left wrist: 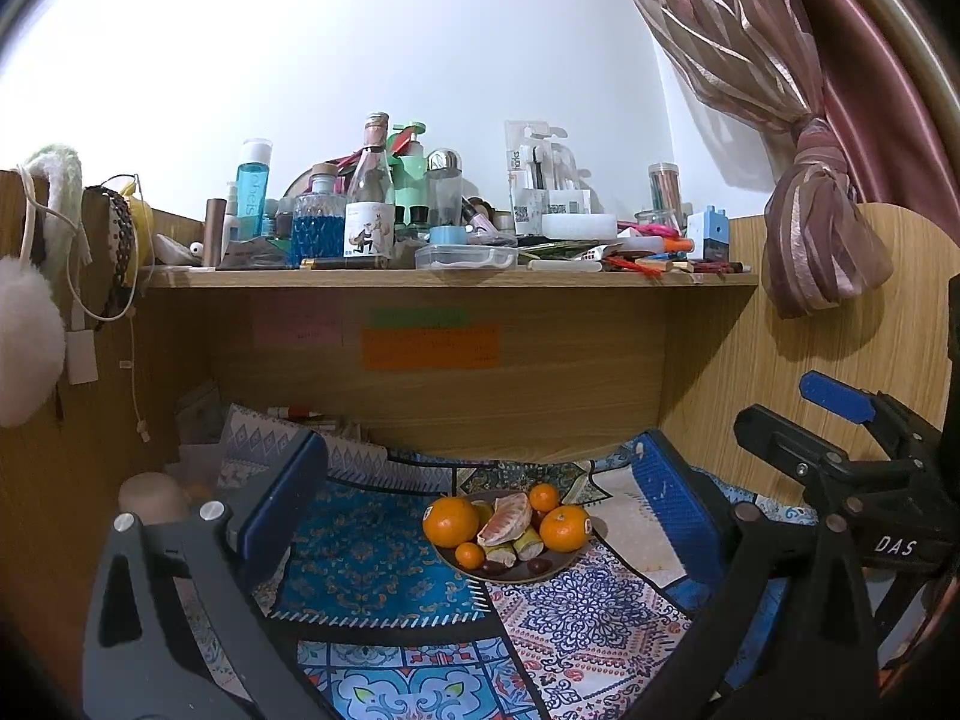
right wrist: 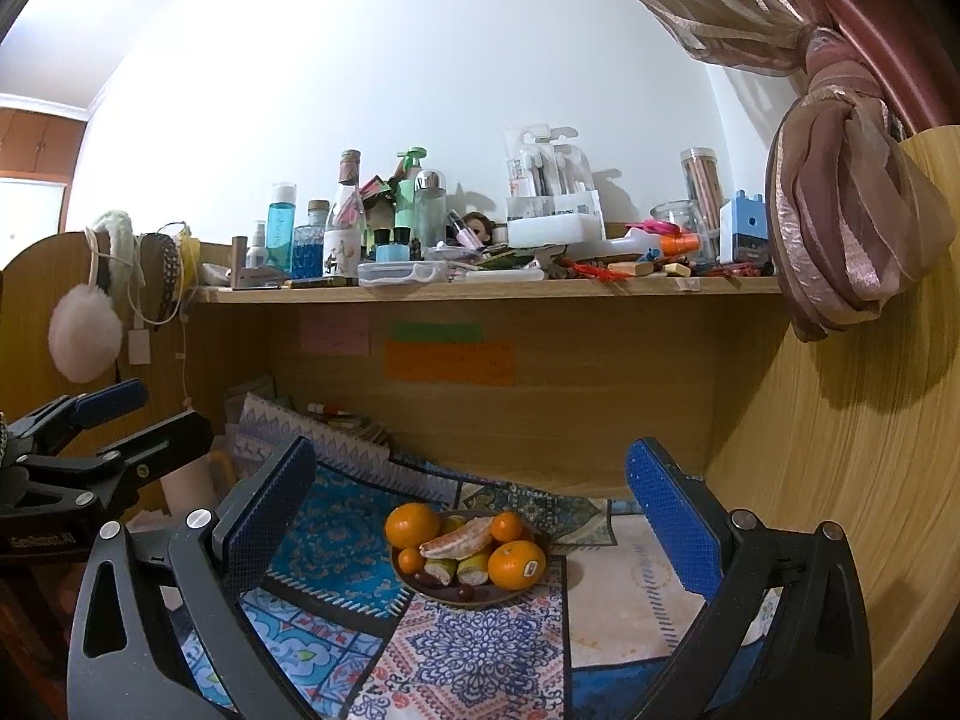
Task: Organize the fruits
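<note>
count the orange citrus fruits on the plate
4 round orange citrus fruits on the dark round plate: a large one back left, a large stickered one front right, a small one back right, a small one front left. More could be hidden.

Bright indoor light from above, upper left. White wall (left wrist: 372, 30) blown out toward glare. Hard shadows cast rightward behind shelf (left wrist: 450, 279) clutter and knotted curtain (right wrist: 852, 222). Recess beneath shelf dimmer. Strong fisheye bending, dark vignette at corners. Mild blur on wood panel (right wrist: 840, 480) at right edge.
</note>
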